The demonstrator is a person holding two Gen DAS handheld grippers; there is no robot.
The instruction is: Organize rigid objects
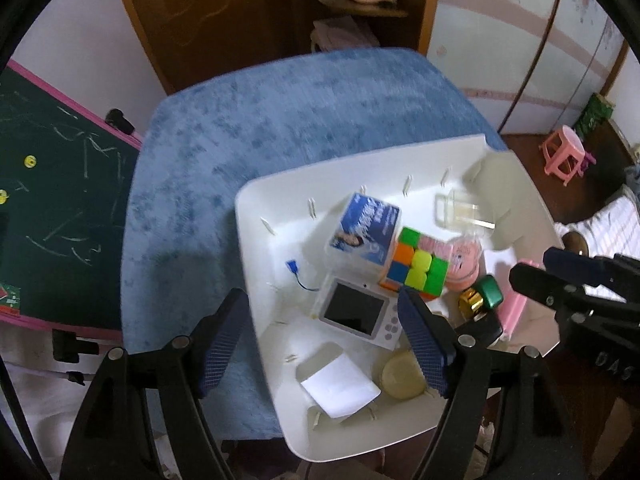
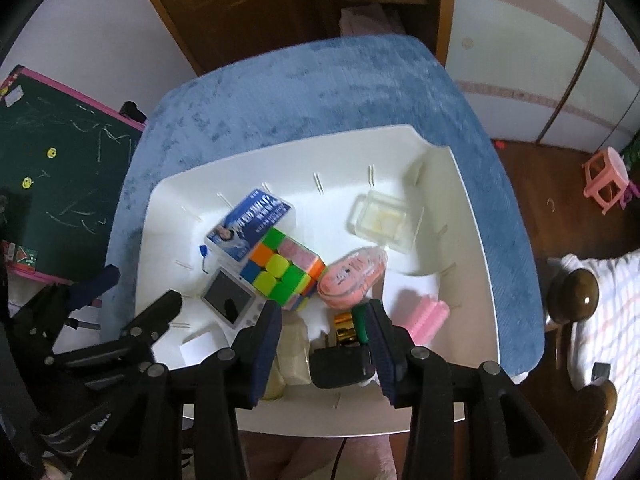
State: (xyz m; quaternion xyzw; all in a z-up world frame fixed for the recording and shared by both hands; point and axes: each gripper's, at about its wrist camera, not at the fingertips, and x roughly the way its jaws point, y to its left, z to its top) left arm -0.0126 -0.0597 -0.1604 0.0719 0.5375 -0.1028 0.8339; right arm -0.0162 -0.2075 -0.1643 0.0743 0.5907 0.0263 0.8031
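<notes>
A white tray [image 1: 256,240] [image 2: 472,216] on a blue-covered table holds a blue-labelled box [image 1: 362,228] [image 2: 250,224], a colour cube [image 1: 416,266] [image 2: 286,272], a small white camera [image 1: 356,312] [image 2: 232,300], a pink round case [image 1: 464,260] [image 2: 352,276], a clear box [image 1: 460,210] [image 2: 382,216], a pink ribbed piece [image 2: 420,318], a gold and green item [image 1: 480,298] [image 2: 350,326] and a black clip [image 2: 340,366]. My left gripper [image 1: 324,344] is open over the tray's near left edge. My right gripper [image 2: 324,348] is open above the black clip.
A green chalkboard [image 1: 60,200] [image 2: 56,180] leans at the left. The blue cloth [image 1: 300,120] [image 2: 320,92] spreads beyond the tray. A pink stool [image 1: 564,156] [image 2: 606,178] stands on the wooden floor at the right. A bed post [image 2: 576,292] is near right.
</notes>
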